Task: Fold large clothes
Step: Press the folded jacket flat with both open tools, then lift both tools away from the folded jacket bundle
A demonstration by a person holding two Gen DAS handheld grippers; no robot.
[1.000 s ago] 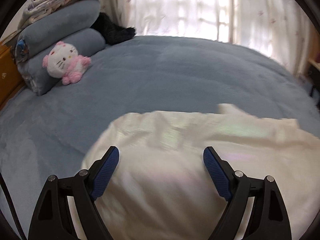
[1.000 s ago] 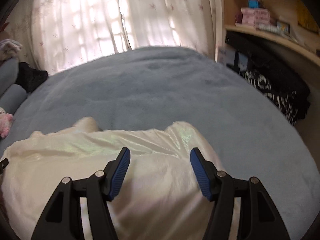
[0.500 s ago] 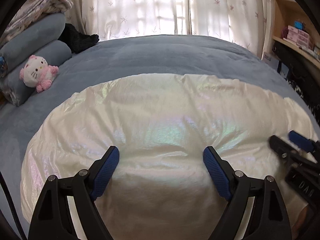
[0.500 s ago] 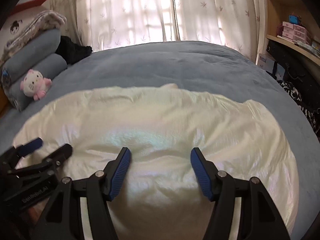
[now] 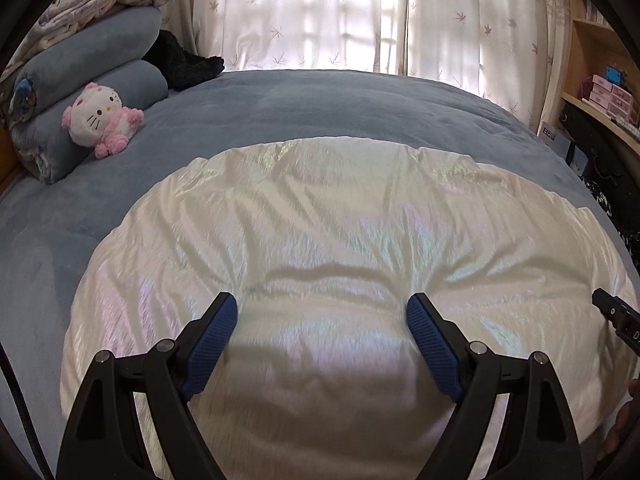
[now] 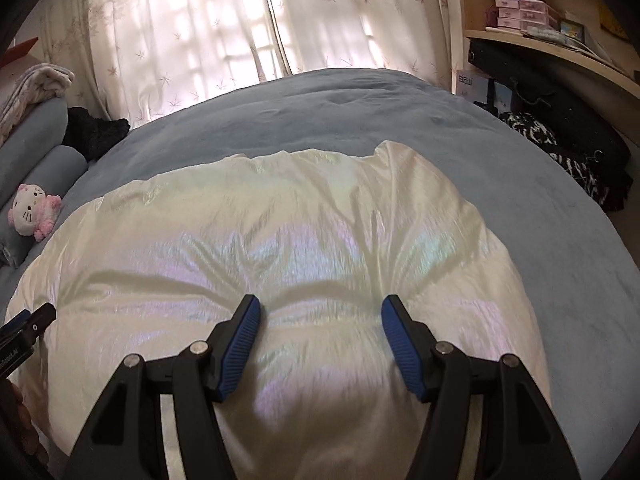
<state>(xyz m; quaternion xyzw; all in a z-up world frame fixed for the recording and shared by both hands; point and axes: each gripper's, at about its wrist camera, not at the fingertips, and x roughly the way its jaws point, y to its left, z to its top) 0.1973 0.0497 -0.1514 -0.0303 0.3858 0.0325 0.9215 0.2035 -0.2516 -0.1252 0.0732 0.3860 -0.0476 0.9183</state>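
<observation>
Nearest the cameras, the left tool [image 5: 322,312] is held wide open above the garment, its blue pads spread apart with nothing gripped between them. The right tool [image 6: 320,314] is likewise seen spread wide, with only cloth visible below the gap and nothing clamped. Whether either tool's pads press on the fabric cannot be told. The tip of the right tool is caught at the right edge of the left wrist view, and the tip of the left tool is seen at the left edge of the right wrist view.

Beneath both tools, a pearly white garment [image 5: 344,240] is spread across the near part of the blue bed [image 5: 340,108]; its surface is creased, with folds radiating from a raised bulge between the pads.

Farther off, to the left, a white and pink plush cat [image 5: 100,118] is propped against rolled blue bedding [image 5: 96,80], with a dark fuzzy item [image 5: 182,62] behind it. At the far side, sheer patterned curtains [image 5: 340,16] are lit from behind, and wooden shelves [image 6: 560,40] are seen to the right.
</observation>
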